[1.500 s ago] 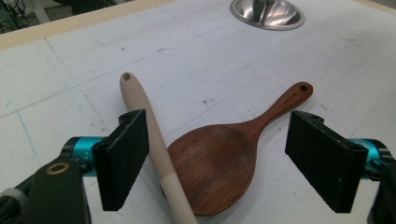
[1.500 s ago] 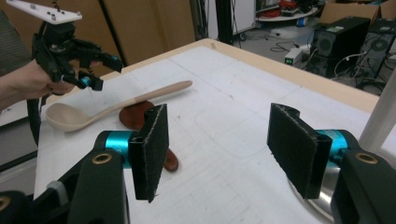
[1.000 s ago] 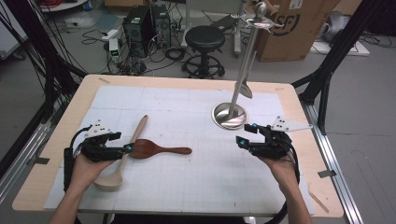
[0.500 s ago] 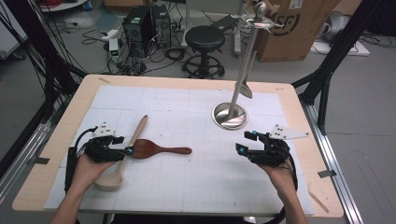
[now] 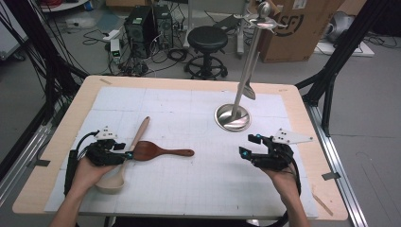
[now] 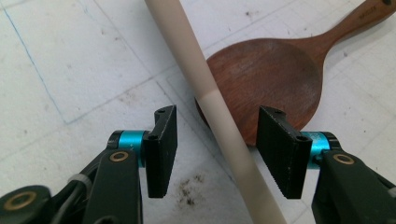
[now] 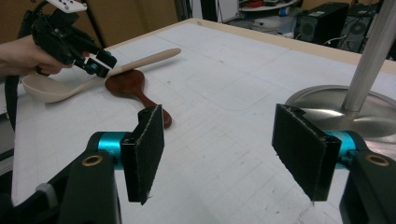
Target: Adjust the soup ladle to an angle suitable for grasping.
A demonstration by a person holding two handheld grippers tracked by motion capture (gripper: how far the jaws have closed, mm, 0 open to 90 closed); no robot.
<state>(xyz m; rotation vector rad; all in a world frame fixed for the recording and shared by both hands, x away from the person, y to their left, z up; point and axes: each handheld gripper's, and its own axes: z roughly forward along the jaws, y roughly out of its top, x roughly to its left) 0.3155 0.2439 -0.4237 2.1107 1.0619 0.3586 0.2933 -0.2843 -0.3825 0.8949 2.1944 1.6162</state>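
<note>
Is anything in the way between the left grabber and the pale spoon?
No. The pale spoon's handle already lies between the left gripper's jaws, which have just been closing, with gaps on both sides. The dark wooden spoon lies just beyond, partly under the handle, not blocking.

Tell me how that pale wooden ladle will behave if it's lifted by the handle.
The pale ladle looks rigid, so it probably won't flex. Its round handle may twist between the left claw pads. The bowl end looks heavier, so it will likely droop.
</note>
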